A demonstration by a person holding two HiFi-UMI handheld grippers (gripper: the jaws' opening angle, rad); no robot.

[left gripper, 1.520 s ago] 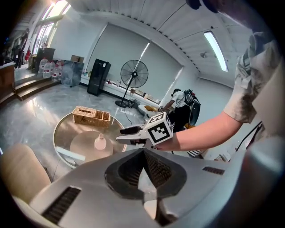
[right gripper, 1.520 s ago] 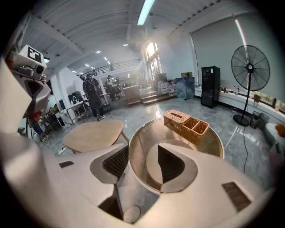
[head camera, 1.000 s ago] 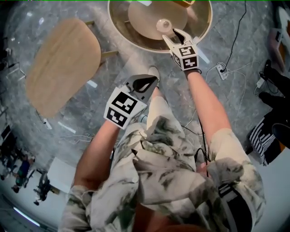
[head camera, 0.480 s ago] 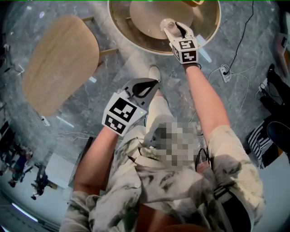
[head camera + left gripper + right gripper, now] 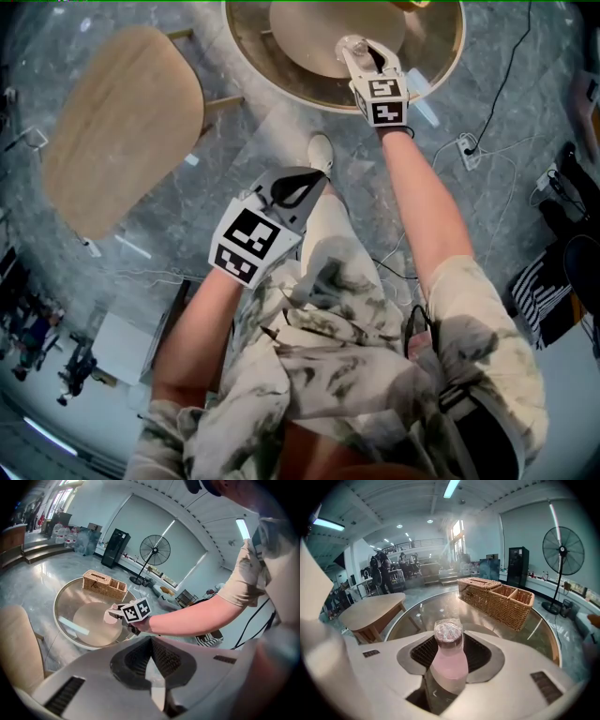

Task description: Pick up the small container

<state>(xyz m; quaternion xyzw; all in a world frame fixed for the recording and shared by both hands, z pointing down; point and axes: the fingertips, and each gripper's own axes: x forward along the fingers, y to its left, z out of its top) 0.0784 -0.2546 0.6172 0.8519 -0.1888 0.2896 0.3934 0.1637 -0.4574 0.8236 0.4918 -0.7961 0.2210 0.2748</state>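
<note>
The small container (image 5: 449, 656) is a pale pink bottle with a clear wrapped cap. It stands upright on the round glass table (image 5: 281, 84). My right gripper (image 5: 449, 660) has its jaws either side of the bottle and they are closing on it; dark gaps still show beside its neck. From the head view the bottle (image 5: 354, 45) sits just past the right gripper (image 5: 364, 52). The left gripper view shows the same bottle (image 5: 112, 614) at the table's near side. My left gripper (image 5: 314, 169) hangs over the floor by my leg, shut with nothing in it.
A wicker basket (image 5: 497, 599) with compartments stands at the far side of the table. A wooden seat (image 5: 122, 131) stands left of the table. Cables and a power strip (image 5: 459, 145) lie on the floor to the right. A standing fan (image 5: 562, 550) is behind.
My right gripper has moved forward over the table until the bottle stands between its jaws. The left gripper has barely moved.
</note>
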